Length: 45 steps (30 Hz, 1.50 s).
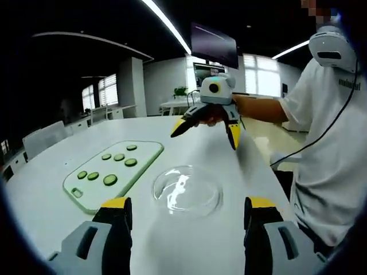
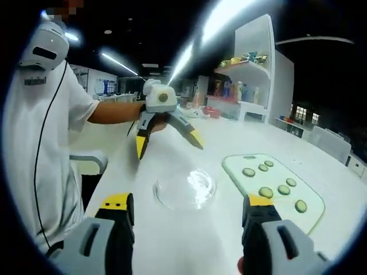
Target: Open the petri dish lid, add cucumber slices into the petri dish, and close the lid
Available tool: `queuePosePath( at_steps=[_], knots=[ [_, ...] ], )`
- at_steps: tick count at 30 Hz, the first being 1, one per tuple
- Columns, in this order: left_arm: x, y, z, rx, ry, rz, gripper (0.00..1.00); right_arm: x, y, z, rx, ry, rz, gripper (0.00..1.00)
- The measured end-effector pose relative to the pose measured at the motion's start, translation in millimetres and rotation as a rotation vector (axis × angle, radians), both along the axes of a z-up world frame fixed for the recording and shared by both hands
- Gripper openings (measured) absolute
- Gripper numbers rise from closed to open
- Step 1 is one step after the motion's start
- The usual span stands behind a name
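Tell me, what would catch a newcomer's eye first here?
Probably the clear petri dish glinting in the middle of the white table, lid still on by the look of it. Beside it lies a pale green cutting board dotted with cucumber slices. Above the dish, a yellow-tipped hand-held gripper hangs open, with the other facing it from across the table.

Lidded petri dish (image 2: 184, 188) between spread hand-held gripper (image 2: 187, 211) jaws

- Left gripper view looks across the table (image 1: 241, 154), facing the right gripper (image 1: 206, 129).
- Right gripper view looks back from the opposite side.
- Both share the petri dish (image 1: 187, 190), close by.
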<state>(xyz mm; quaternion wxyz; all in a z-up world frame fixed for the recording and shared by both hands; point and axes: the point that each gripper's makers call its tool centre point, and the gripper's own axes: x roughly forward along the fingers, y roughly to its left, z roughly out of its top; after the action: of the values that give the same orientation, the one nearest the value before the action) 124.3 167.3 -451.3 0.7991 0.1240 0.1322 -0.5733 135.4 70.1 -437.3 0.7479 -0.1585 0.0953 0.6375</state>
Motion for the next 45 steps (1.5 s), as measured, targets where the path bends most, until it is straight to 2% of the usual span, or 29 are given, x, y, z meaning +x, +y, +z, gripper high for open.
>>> queuePosePath(
  at_steps=[10,45],
  knots=[
    [3.0,-3,-2.4,-0.008,0.008,-0.007,0.80,4,9,-13.6,-0.020,0.020,0.018,0.76],
    [12.4,-15,-15.1,0.004,0.023,-0.037,0.79,9,42,-30.0,-0.051,0.041,0.069,0.75]
  ],
)
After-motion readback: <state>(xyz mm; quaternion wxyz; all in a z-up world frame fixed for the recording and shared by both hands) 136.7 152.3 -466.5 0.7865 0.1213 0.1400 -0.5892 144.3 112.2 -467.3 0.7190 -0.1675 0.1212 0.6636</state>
